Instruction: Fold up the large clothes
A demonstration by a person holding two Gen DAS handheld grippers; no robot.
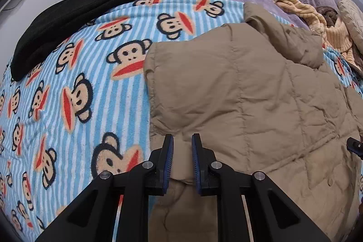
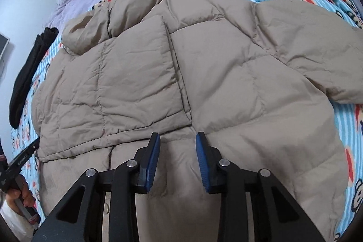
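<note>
Left gripper [image 1: 182, 140] pinches the tan jacket [image 1: 249, 94]; right gripper [image 2: 178, 137] parted above it.

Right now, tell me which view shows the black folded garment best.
The left wrist view: the black folded garment lies whole on the monkey blanket. The right wrist view shows only a squeezed strip at the left edge.

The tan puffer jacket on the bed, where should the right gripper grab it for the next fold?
Probably the spread sleeve of the jacket, gripped at its thinner outer edge from the right. It lies flat on the blanket, still unfolded, while the other side is already folded in.
</note>
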